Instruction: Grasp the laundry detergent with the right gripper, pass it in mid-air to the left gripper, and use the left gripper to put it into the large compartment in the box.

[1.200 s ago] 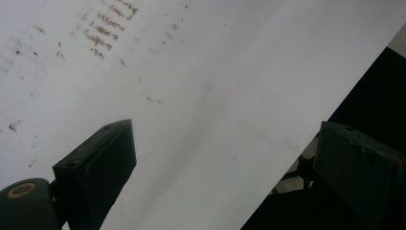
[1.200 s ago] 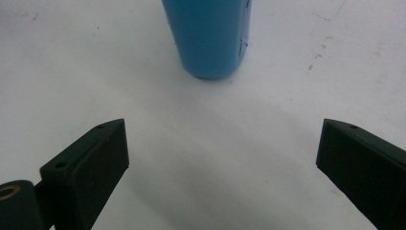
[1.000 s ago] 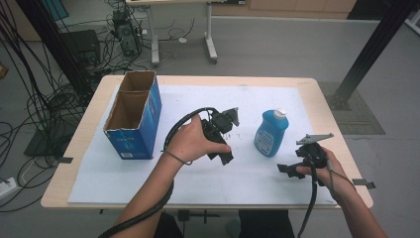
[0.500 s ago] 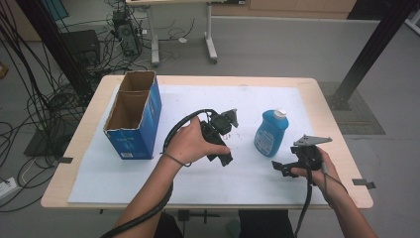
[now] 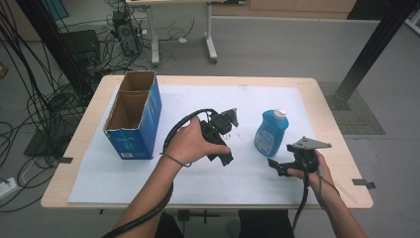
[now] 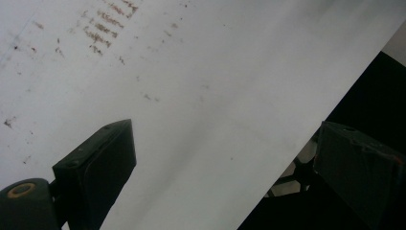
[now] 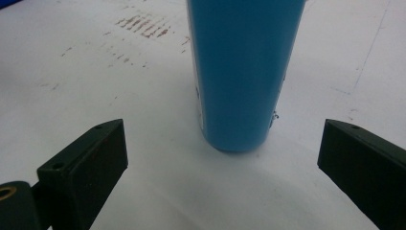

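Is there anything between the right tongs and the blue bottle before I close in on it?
Nothing visible. In the right gripper view the blue bottle stands upright on the bare white sheet, straight ahead between the open jaws of the right tongs. The high view shows the left tongs and the cardboard box off to the bottle's other side.

Left hand (image 5: 190, 142): wrapped over the left gripper (image 5: 224, 141), forearm reaching in from below.
Left jaws: spread wide.
Right hand (image 5: 309, 168): gripping the right gripper (image 5: 277, 166) low.
Right jaws: spread wide, nothing between.

One blue bottle (image 5: 270, 133), one cardboard box (image 5: 132, 115), two grippers
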The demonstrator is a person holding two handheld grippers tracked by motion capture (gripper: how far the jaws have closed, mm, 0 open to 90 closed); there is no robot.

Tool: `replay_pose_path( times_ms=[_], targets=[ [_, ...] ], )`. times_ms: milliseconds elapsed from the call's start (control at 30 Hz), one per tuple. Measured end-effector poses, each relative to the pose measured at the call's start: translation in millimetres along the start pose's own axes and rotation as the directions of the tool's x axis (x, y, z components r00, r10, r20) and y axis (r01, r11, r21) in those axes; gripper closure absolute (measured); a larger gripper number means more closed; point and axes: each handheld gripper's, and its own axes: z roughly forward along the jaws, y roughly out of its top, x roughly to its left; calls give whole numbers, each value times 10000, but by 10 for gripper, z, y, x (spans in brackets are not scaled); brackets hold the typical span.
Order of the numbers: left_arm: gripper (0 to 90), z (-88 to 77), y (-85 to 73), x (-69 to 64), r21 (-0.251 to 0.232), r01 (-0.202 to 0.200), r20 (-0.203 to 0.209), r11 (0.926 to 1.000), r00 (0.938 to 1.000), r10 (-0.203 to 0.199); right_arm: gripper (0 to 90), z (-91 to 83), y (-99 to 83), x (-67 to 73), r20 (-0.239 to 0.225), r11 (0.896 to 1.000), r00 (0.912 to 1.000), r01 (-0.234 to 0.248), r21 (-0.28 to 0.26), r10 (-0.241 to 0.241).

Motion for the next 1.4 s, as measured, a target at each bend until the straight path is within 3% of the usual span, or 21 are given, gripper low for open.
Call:
replay_pose_path(
  times_ms=[233, 900, 1400],
  targets=[
    [75, 4, -6, -8, 22, 44, -3, 10000, 10000, -44, 28, 21, -9, 12, 98, 9958, 10000, 24, -911, -15],
    [76, -31, -31, -8, -45, 71, 74, 10000, 9999, -71, 27, 105, -27, -2, 436, 9834, 9990, 57, -1814, 23],
    [76, -24, -66, 0, -49, 155, 56, 9999, 9999, -155, 31, 291, 16, 3, 610, 9791, 9981, 86, -2034, 39]
  ],
)
